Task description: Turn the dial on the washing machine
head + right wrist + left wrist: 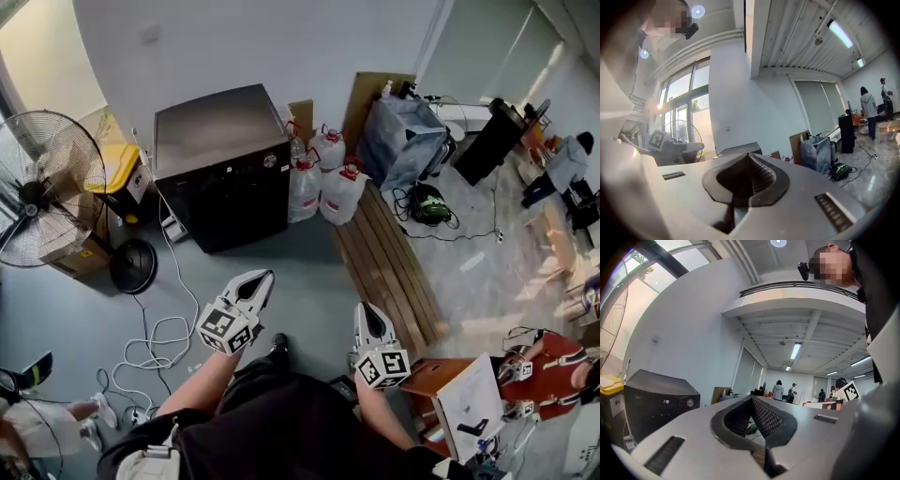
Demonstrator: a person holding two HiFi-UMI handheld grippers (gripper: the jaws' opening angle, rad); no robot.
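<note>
One black washing machine [223, 169] on the floor by the wall | one floor fan [37, 187] to its left | two grippers, both well apart from the machine: left gripper [262, 277] jaws pressed together, empty; right gripper [367, 311] jaws together, empty | one dial [270, 161] at the front panel's upper right, untouched.

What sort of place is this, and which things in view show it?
Probably a workshop or test hall, not a home: the washing machine stands alone on a bare floor, near a big fan and loose cables, with people further off.
</note>
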